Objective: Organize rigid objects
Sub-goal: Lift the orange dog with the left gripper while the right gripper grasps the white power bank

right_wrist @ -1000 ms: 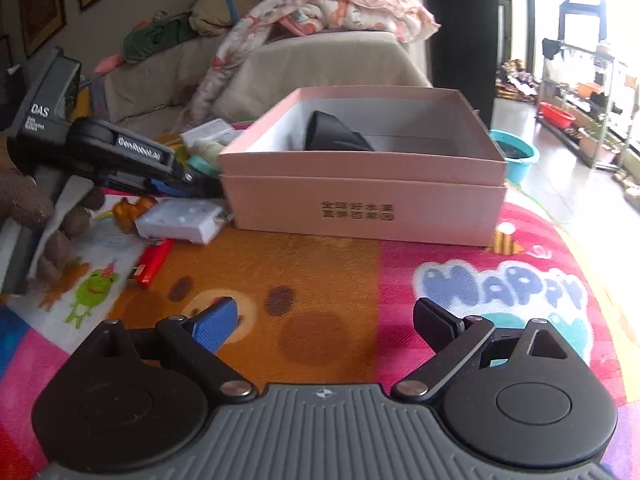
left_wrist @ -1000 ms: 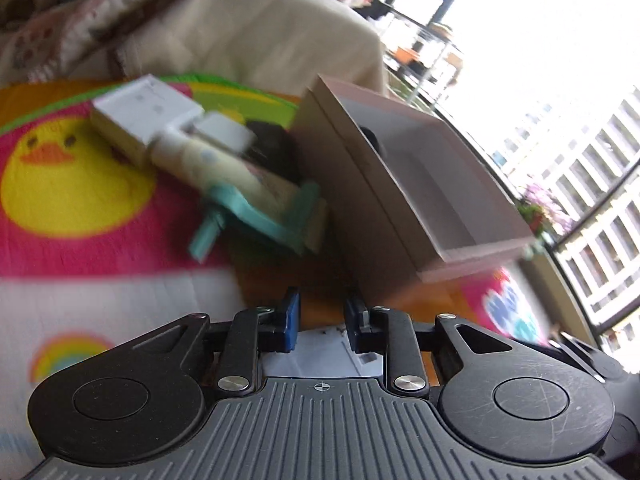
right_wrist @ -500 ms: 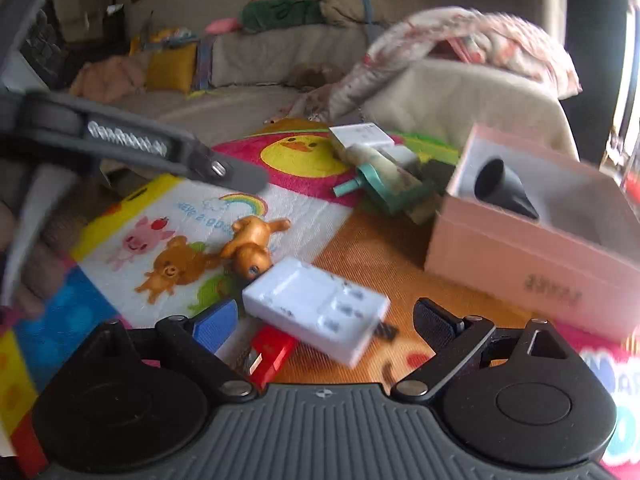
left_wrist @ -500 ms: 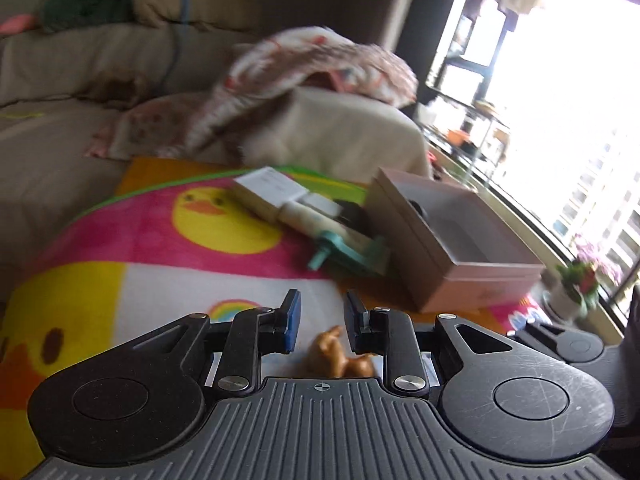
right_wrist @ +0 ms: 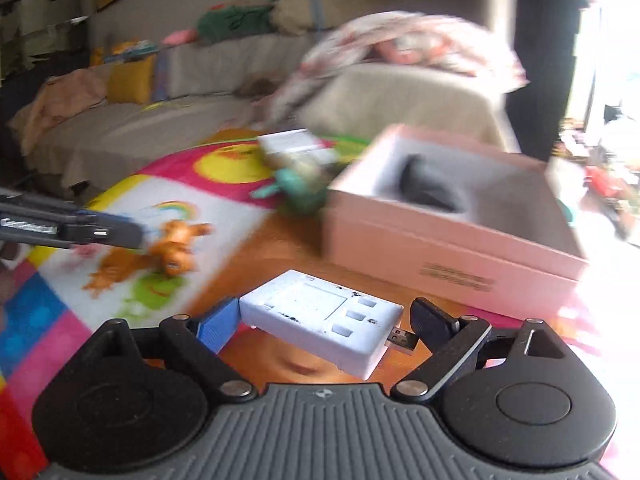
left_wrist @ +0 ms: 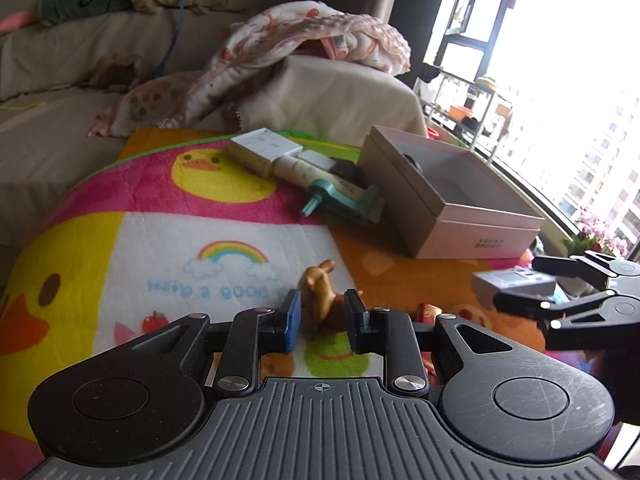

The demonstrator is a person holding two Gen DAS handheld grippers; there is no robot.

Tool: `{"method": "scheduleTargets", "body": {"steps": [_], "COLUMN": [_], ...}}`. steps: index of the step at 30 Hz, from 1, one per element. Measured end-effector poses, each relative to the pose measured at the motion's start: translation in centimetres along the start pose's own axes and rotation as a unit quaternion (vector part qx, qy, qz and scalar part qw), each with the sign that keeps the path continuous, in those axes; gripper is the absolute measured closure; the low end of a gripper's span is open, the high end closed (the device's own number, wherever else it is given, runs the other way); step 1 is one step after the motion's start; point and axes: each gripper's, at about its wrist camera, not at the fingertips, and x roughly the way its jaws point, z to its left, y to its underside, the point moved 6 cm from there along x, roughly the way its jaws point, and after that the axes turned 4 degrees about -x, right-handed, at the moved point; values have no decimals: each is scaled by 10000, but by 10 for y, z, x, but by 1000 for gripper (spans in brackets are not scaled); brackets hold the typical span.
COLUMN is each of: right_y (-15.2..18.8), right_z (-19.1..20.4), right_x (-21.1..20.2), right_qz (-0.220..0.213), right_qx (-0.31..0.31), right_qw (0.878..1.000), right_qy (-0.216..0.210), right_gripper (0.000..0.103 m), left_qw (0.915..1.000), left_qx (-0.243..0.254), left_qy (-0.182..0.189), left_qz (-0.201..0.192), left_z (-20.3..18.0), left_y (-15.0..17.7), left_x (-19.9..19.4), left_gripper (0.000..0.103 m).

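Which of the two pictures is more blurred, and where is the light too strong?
Right wrist view: motion blur smears the sofa, the blanket and the pink box; only the white charger near the right gripper is fairly sharp; the right edge is washed out. Left wrist view: mostly sharp; the window at the right is overexposed; fisheye bends the edges.

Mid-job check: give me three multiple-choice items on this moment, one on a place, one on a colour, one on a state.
1. The white charger lies:
A. inside the box
B. between the right gripper fingers
C. on the sofa

2. The open box is:
A. pink
B. green
C. black

3. The left gripper fingers are:
A. spread wide
B. narrowly set around the brown toy animal
C. closed on the charger

Key: 1 B, it sits between the spread fingers; 2 A, its walls are pink; 3 B, the toy sits in the narrow gap.
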Motion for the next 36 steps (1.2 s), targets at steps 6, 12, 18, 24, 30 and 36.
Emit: {"method": "scheduleTargets", "body": {"steps": [6, 12, 18, 24, 30, 36], "right_y": [23, 41, 45, 48, 48, 48], "right_z": [-39, -36, -34, -34, -35, -33], "right_x": [-5, -8, -7, 0, 0, 0], "right_qz": [91, 352, 419, 632, 693, 911], "right_qx": [99, 487, 616, 677, 681, 646], "right_qw": [9968, 9972, 9965, 9954, 9951, 9937], "right_qy": [794, 442, 371, 243, 200, 75], "right_gripper": [10, 6, 2, 1, 0, 0], "left_qw": [9933, 9871, 9966, 9941, 9967, 9989], "left_qx": [979, 1320, 744, -744, -434, 61], "left_qy": [442, 587, -293, -783, -581, -338], "left_qz": [419, 693, -201, 50, 356, 324], "left_z": [-52, -78, -48, 11, -6, -28], "left_y": [22, 38, -3, -19, -6, 4], "left_x": [14, 25, 8, 28, 51, 58], "left_gripper": [77, 71, 68, 70, 67, 63]}}
